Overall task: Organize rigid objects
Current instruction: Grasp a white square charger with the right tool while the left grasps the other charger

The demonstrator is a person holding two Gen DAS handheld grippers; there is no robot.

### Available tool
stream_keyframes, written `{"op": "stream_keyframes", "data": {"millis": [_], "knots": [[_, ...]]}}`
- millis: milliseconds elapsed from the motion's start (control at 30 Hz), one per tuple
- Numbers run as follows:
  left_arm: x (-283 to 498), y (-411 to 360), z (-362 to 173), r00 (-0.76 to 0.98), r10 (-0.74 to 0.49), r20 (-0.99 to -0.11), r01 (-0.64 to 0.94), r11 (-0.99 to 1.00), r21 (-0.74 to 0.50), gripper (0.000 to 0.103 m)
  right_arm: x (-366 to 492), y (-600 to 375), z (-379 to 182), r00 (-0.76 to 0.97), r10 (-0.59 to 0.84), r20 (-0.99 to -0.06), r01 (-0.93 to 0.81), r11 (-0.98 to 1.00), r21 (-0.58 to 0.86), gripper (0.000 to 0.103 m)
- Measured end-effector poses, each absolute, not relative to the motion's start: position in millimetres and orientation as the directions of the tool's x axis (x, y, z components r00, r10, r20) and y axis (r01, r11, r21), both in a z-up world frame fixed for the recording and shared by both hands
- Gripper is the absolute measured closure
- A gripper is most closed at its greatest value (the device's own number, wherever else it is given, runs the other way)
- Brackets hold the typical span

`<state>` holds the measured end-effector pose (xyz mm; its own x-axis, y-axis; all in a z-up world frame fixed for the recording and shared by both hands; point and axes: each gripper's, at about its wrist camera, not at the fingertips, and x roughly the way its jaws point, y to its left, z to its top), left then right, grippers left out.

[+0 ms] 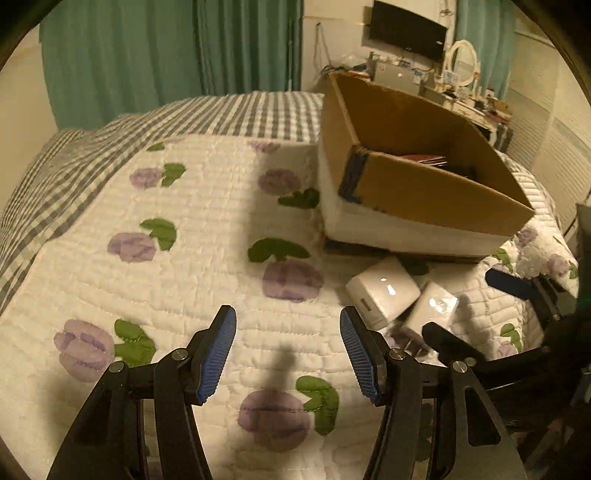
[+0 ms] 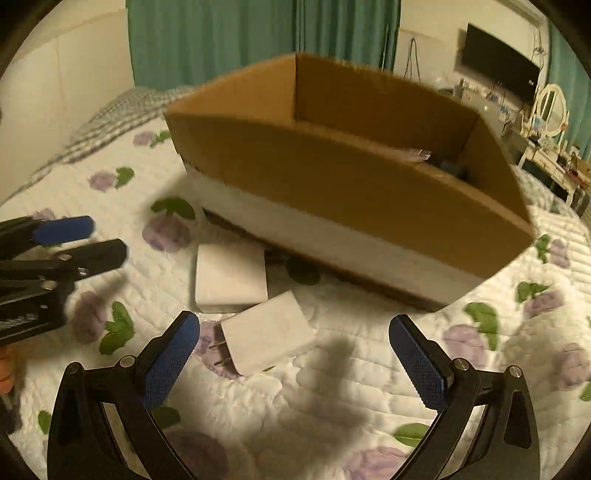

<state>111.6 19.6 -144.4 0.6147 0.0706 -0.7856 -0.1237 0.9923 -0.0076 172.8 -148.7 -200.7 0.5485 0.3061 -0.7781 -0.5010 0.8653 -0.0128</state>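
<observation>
Two white power adapters lie side by side on the flowered quilt in front of a cardboard box (image 1: pixel 436 192) (image 2: pixel 332 177). The far adapter (image 1: pixel 384 291) (image 2: pixel 231 277) lies flat; the near adapter (image 1: pixel 432 308) (image 2: pixel 267 332) shows two metal prongs pointing left. My right gripper (image 2: pixel 295 354) is open, just above and in front of the near adapter; it also shows in the left wrist view (image 1: pixel 469 306). My left gripper (image 1: pixel 288 350) is open and empty over bare quilt, left of the adapters; it also shows in the right wrist view (image 2: pixel 103 236). Dark items lie inside the box.
The box has a white lower band and stands on the bed. A grey checked blanket (image 1: pixel 110 140) covers the far left of the bed. Green curtains (image 1: pixel 166 48) hang behind. A cluttered dresser with mirror (image 1: pixel 461 62) and a wall TV (image 1: pixel 406 29) stand at the far right.
</observation>
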Motion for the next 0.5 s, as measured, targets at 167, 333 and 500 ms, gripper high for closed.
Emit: {"op": "stream_keyframes", "data": {"millis": [167,333,500], "knots": [[110.0,19.5,-142.3,0.616,0.062,-0.785,-0.121,0.992,-0.017,0.042,175.7,-141.6,-210.7,0.517,0.318,-0.795,-0.517,0.856,0.006,0.002],[111.7,19.4,-145.3,0.609,0.068,-0.791,-0.126,0.992,-0.012,0.042,181.2,-132.2,-220.8,0.491,0.311,-0.813,-0.523,0.852,0.01,0.009],[113.6,20.8,-151.6,0.593,0.082,-0.801,-0.136,0.991,0.001,0.042,180.9,-135.7,-218.9,0.501,0.304,-0.81,-0.508,0.861,0.01,0.044]]}}
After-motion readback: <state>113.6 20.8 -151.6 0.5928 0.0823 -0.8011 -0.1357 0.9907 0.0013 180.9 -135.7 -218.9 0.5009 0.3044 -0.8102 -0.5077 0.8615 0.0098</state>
